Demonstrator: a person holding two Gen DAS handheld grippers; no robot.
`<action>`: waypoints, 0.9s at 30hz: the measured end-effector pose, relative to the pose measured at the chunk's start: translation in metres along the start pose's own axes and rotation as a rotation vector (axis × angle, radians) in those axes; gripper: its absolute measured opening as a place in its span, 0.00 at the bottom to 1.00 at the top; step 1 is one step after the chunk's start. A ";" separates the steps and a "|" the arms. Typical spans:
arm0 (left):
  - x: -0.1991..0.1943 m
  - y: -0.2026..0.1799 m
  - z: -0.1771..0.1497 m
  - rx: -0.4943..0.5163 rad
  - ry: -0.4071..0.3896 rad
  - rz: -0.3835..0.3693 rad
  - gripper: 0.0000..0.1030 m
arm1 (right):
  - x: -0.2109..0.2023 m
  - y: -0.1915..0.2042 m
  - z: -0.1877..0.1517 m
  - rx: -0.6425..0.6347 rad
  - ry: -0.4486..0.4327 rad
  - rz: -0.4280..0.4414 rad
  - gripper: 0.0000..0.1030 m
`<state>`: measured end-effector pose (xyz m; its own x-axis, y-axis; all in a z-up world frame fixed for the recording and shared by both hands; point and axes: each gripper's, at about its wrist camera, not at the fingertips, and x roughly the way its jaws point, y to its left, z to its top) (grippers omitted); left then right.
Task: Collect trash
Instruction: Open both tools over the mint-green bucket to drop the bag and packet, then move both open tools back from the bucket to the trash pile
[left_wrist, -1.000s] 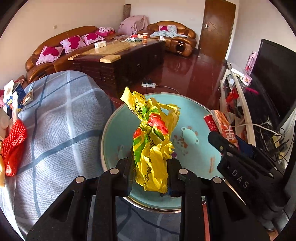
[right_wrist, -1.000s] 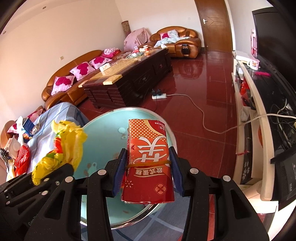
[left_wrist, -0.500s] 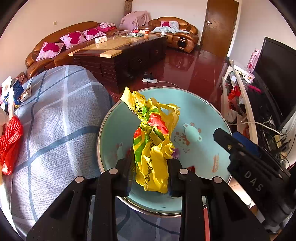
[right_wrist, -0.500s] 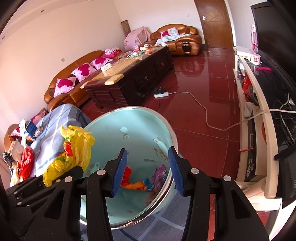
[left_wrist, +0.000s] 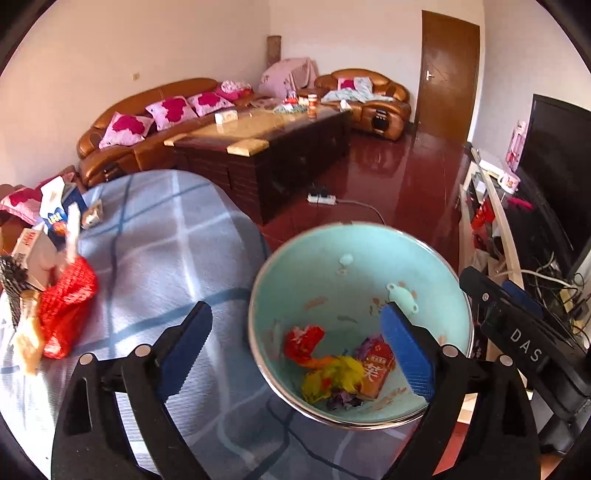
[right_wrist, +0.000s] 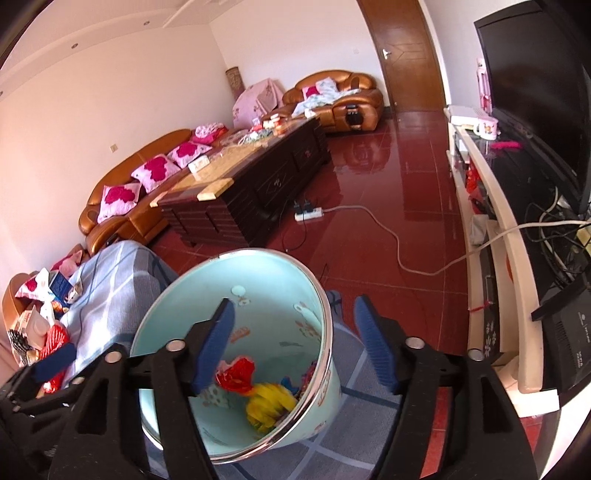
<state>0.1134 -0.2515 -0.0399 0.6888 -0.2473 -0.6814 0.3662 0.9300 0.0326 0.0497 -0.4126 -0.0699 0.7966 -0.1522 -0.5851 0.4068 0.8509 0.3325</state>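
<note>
A pale turquoise enamel bin (left_wrist: 354, 254) stands on the checked cloth; it also shows in the right wrist view (right_wrist: 255, 269). At its bottom lie the crumpled yellow bag (left_wrist: 332, 376), a red and orange carton (left_wrist: 376, 369), a red wrapper (left_wrist: 303, 339) and purple scraps. The yellow bag (right_wrist: 269, 402) and red wrapper (right_wrist: 236, 373) show in the right wrist view too. My left gripper (left_wrist: 295, 347) is open and empty above the bin's rim. My right gripper (right_wrist: 295, 343) is open and empty above the bin; its body shows in the left wrist view (left_wrist: 524, 350).
More items lie at the cloth's left end: a red net bag (left_wrist: 66, 306), a blue and white carton (left_wrist: 59, 210) and small boxes. A dark coffee table (left_wrist: 280, 147), brown sofas (left_wrist: 155, 129), a TV stand with cables (right_wrist: 517, 229) and a power strip (right_wrist: 310, 213) surround the red floor.
One second ago the left gripper held the yellow bag and the right held the red carton. The right let go first, then the left; both lie in the bin and both jaws opened wide.
</note>
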 end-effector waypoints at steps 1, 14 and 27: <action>-0.004 0.003 0.001 -0.001 -0.006 0.002 0.90 | -0.002 0.002 0.000 -0.006 -0.005 0.002 0.68; -0.038 0.066 -0.019 -0.053 -0.018 0.068 0.93 | -0.018 0.045 -0.006 -0.117 -0.019 0.044 0.69; -0.068 0.183 -0.059 -0.194 -0.014 0.192 0.92 | -0.030 0.148 -0.039 -0.319 0.026 0.168 0.69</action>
<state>0.0967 -0.0482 -0.0303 0.7433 -0.0637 -0.6659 0.1022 0.9946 0.0189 0.0686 -0.2625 -0.0317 0.8273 0.0125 -0.5617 0.1075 0.9778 0.1801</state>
